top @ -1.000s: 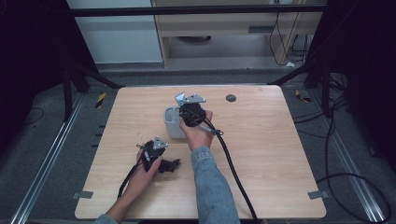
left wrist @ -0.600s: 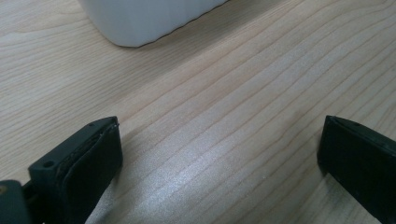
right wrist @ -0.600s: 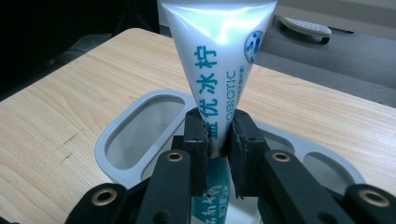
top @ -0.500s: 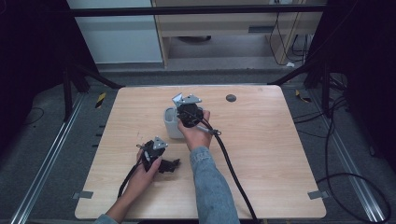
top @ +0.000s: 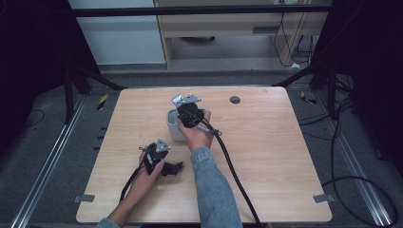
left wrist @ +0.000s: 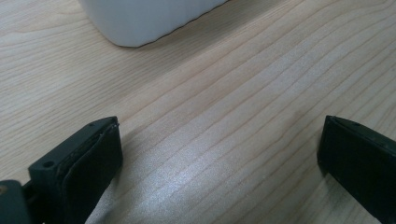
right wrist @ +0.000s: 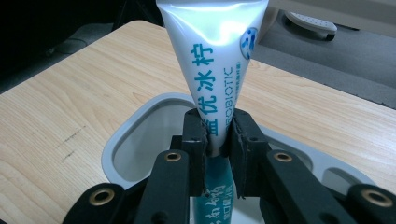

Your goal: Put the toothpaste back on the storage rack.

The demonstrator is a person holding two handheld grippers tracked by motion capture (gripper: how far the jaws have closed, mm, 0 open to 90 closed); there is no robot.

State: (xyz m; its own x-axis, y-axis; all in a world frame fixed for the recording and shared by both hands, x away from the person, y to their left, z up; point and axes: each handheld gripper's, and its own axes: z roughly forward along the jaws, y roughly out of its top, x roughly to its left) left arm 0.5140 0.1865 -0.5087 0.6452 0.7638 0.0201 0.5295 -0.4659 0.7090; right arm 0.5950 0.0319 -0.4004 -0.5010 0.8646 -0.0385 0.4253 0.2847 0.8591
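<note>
One toothpaste tube (right wrist: 212,70), white with blue lettering, and one grey-white holder cup (right wrist: 140,135) with two visible compartments; one small dark round spot (top: 235,99) on the desk toward the far side. Two grippers. Light wood-grain desk (top: 275,156), grey floor around it, metal rails at both sides, pale cabinet and wooden furniture behind, cables on the floor at right. Right gripper (right wrist: 217,140) sits over the holder near desk centre, its fingers (right wrist: 195,140) closed tight on the tube's lower part; tube stands nearly upright, crimped end up, bottom end down inside the holder's opening. Right hand (top: 196,135) wraps the gripper from behind, denim sleeve, forearm running in from the bottom edge. Left gripper (left wrist: 219,154) rests low over bare desk near the front left, fingers (left wrist: 84,161) spread wide with nothing between them; holder's white wall just ahead of it. Left hand (top: 149,171) grips it, cable trailing back.
</note>
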